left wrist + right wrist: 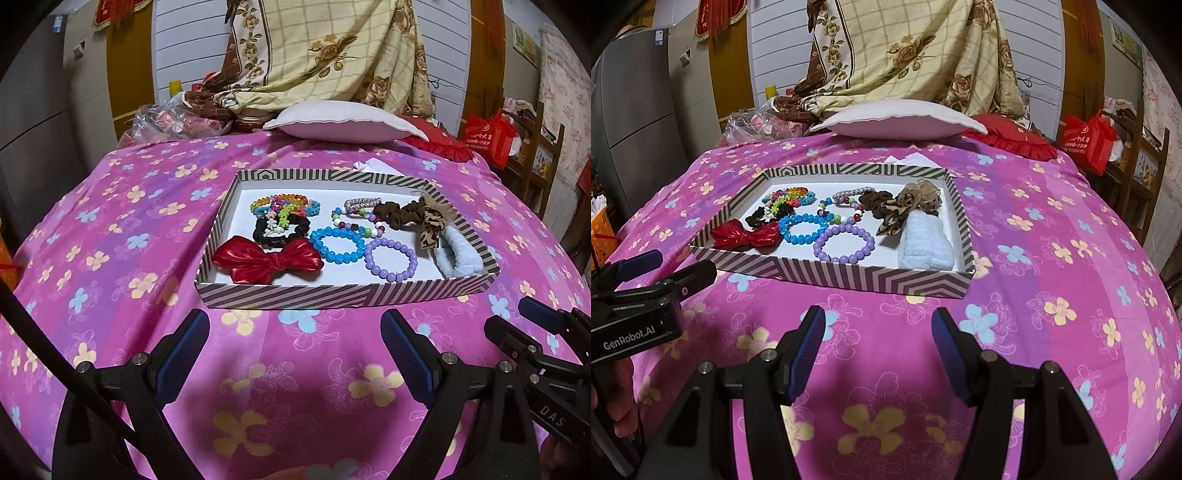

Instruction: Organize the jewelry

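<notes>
Nearest, we hold both grippers low over the pink flower-print bedspread (110,236). Left gripper (295,354): blue-padded jaws wide apart, nothing between them, only cloth beneath. Right gripper (879,350): jaws also apart and empty, set somewhat narrower than the left. Each tool shows at the edge of the other's view, side by side.

Just beyond both sets of fingertips, not touching them, we note the shallow rectangular box lid with grey-and-white chevron stripes (332,295), lying flat on the bedspread. All the jewelry sits inside it on the white floor:
- shiny red fabric bow (266,260), near left corner;
- lilac round-bead bracelet (390,258) and bright blue bead bracelet (337,245), touching each other, at the near middle;
- pale blue fluffy towelling band (458,254), against the right wall;
- black scrunchie (277,230) behind the bow;
- mixed-colour bead bracelet (360,221) mid-tray;
- leopard-print brown scrunchie (413,216) right of it;
- tangle of multicoloured plastic bead bands (282,206) at the far left;
- silver sparkly clip (362,202) at the far middle.

Past the lid: white pillow (347,120), red frilled cushion (439,144), and cream floral blanket (332,51) hanging behind.
</notes>
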